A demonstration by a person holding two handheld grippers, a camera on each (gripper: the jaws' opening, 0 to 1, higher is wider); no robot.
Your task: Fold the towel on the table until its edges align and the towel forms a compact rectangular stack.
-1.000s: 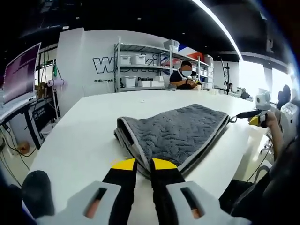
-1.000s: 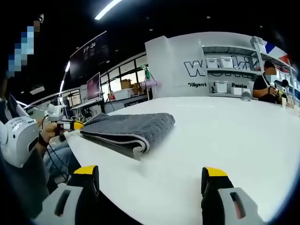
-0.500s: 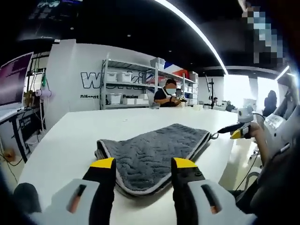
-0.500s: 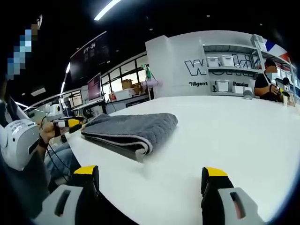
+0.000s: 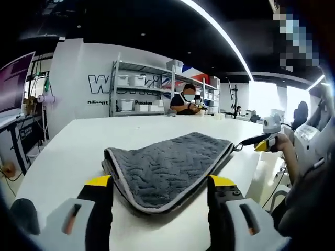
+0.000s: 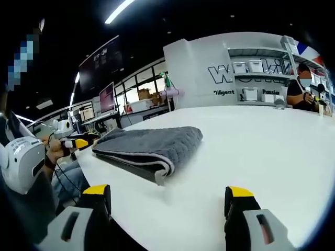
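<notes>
A grey quilted towel (image 5: 167, 167) lies folded on the white table (image 5: 68, 151), its layered edges facing me in the left gripper view. My left gripper (image 5: 159, 182) stands open just in front of the towel's near edge, nothing between its yellow-tipped fingers. In the right gripper view the same towel (image 6: 152, 146) rests as a flat stack near the table's left edge. My right gripper (image 6: 167, 191) is open over bare table (image 6: 251, 151), apart from the towel. The right gripper (image 5: 261, 142) also appears past the towel's far corner, and the left gripper (image 6: 78, 142) beside the towel's left end.
A person's arm in a white sleeve (image 5: 309, 141) holds the far gripper at the right. Shelving with boxes (image 5: 136, 94) and a seated person (image 5: 188, 102) stand beyond the table. Monitors (image 6: 107, 99) line a desk at the back left. The table edge (image 6: 99, 178) runs close to the towel.
My left gripper has opened, going from nearly shut to wide apart in front of the towel's near edge. The right gripper has stayed open and still.
</notes>
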